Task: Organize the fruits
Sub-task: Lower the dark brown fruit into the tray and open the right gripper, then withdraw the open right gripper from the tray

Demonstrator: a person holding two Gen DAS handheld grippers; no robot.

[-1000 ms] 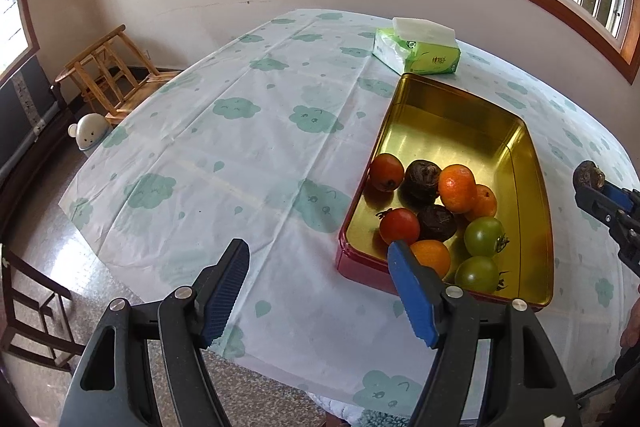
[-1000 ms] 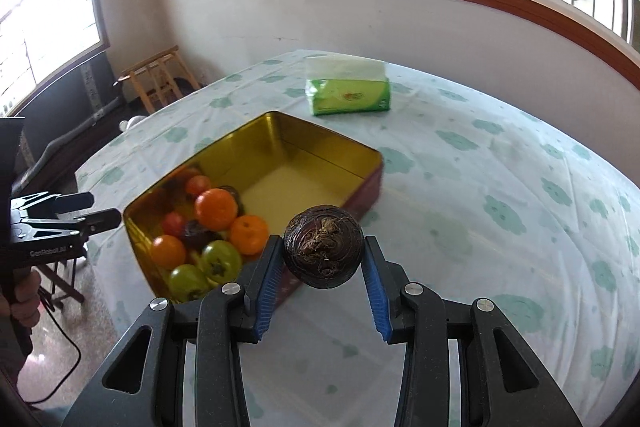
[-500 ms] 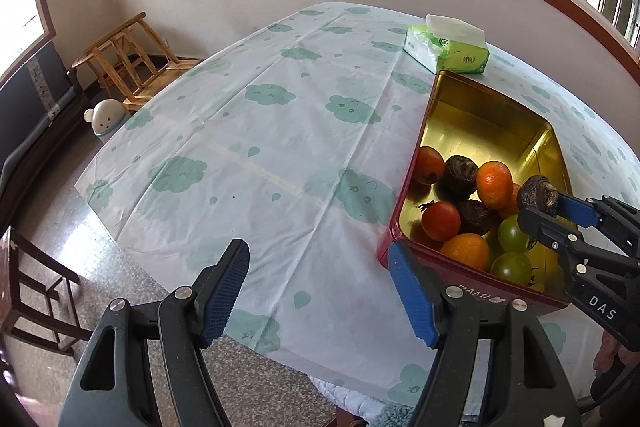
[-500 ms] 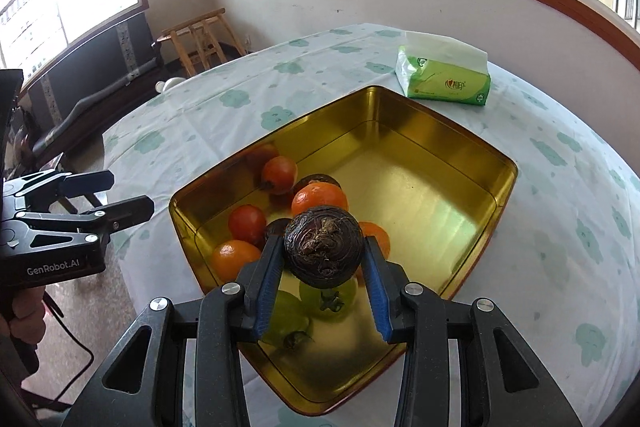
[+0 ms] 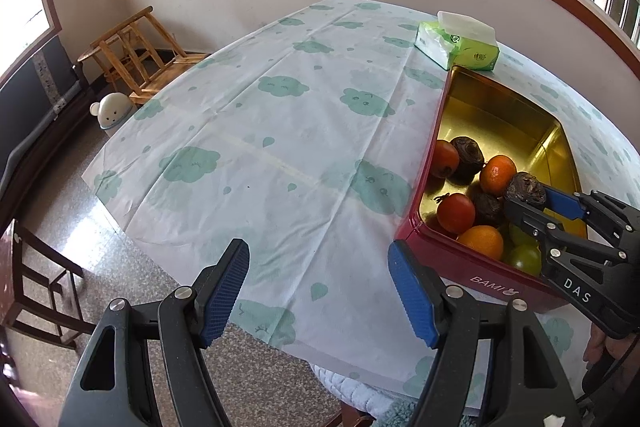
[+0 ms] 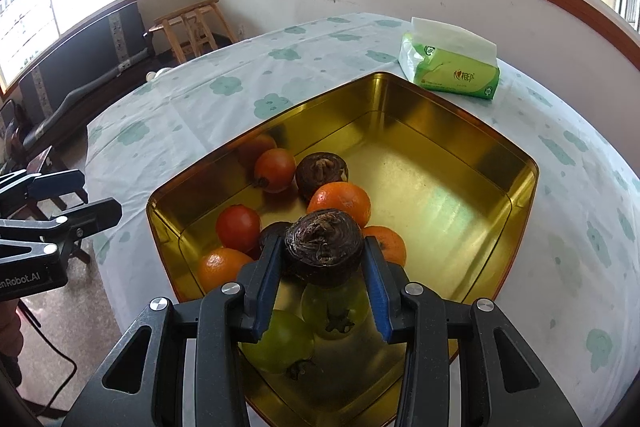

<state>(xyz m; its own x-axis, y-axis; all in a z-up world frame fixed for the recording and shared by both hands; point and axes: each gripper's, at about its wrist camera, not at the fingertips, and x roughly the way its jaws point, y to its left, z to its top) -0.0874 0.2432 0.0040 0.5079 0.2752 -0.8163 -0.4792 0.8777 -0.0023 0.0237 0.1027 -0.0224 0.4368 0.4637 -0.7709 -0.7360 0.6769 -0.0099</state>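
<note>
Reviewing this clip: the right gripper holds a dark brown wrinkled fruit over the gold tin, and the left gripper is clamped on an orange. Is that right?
Not quite. The left gripper holds nothing: in the left wrist view its jaws stand open over the tablecloth, beside the gold tin. The rest stands: the right gripper is shut on the dark brown wrinkled fruit over the tin.

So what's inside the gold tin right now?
In the tin: two red tomatoes, three oranges, two green tomatoes, two dark fruits. The right gripper and its dark fruit cover what's beneath.
</note>
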